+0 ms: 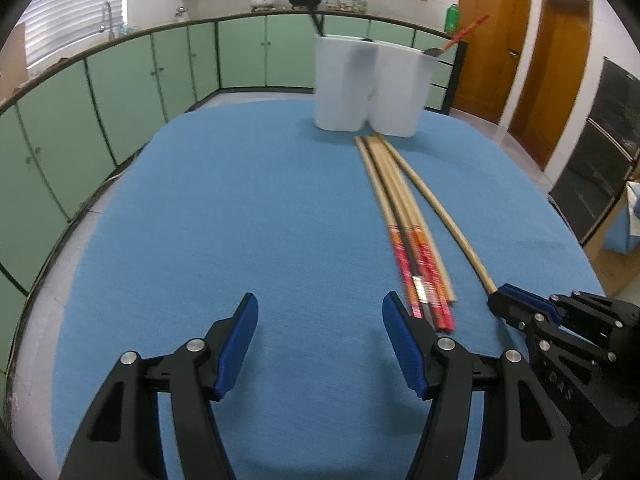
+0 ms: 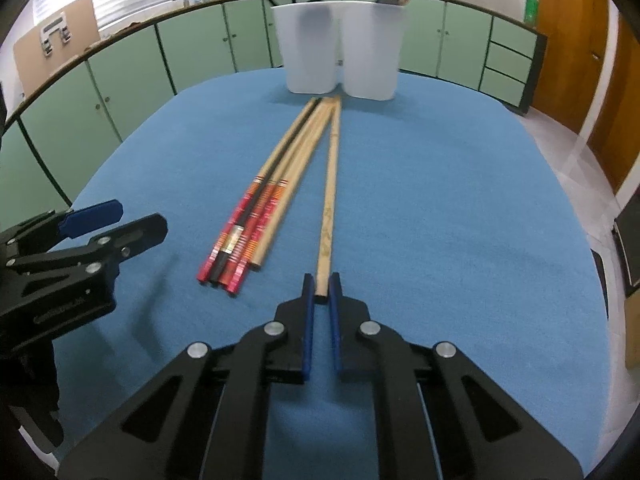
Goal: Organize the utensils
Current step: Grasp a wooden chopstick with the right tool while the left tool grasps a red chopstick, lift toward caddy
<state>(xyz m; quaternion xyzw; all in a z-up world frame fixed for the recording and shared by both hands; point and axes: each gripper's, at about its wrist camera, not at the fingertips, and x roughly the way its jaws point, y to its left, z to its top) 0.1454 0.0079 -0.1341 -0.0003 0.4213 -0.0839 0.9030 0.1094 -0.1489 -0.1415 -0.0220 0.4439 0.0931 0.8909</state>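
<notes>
Red-and-orange banded chopsticks (image 2: 244,236) lie on blue cloth (image 2: 440,200) near white containers (image 2: 340,52).

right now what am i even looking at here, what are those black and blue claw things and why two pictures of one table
Those claws are hand-held grippers, one in each of a person's hands, each carrying a camera that looks along its fingers. One picture is from the left gripper, open over the blue tablecloth. The other is from the right gripper, shut on the near end of a plain wooden chopstick. Beside it lies a bundle of chopsticks with red ends. Behind stand two white holders with utensils already in them.
</notes>
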